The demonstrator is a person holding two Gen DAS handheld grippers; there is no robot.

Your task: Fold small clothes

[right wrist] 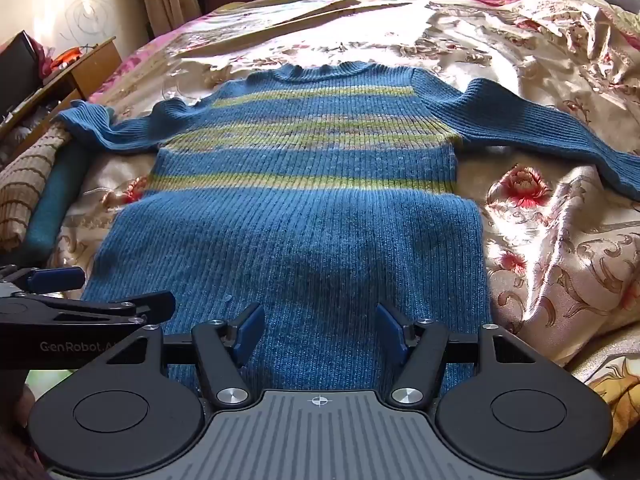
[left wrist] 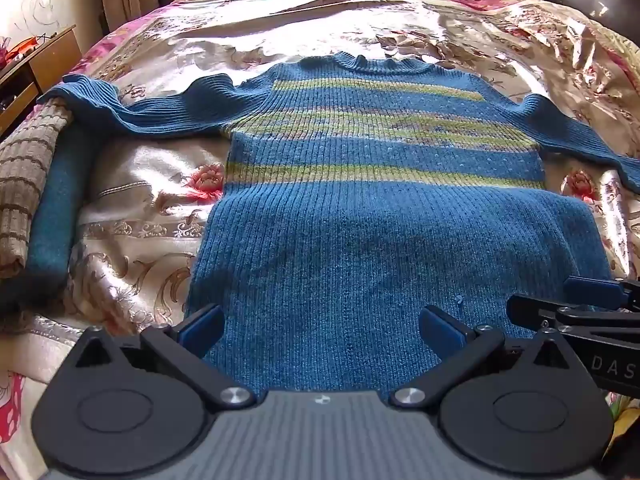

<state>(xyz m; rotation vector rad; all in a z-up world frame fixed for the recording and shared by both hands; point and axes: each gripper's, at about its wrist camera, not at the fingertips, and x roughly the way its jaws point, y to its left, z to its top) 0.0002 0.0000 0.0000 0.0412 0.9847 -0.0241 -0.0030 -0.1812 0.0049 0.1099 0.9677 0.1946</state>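
A small blue ribbed sweater (left wrist: pixel 372 208) with yellow-green stripes lies flat on the bed, collar far, hem near, both sleeves spread sideways. It also shows in the right wrist view (right wrist: pixel 304 216). My left gripper (left wrist: pixel 322 326) is open over the hem, left of middle, holding nothing. My right gripper (right wrist: pixel 320 330) is open over the hem, right of middle, holding nothing. The right gripper's fingers (left wrist: pixel 592 288) show at the right edge of the left wrist view. The left gripper's fingers (right wrist: pixel 56 278) show at the left edge of the right wrist view.
The bed carries a shiny floral cover (left wrist: pixel 152 208). Folded clothes, a teal one (left wrist: pixel 60 208) and a brown striped one (left wrist: pixel 24 184), lie at the bed's left edge. A wooden cabinet (right wrist: pixel 92 64) stands far left. A crumpled cover (right wrist: pixel 560 40) lies far right.
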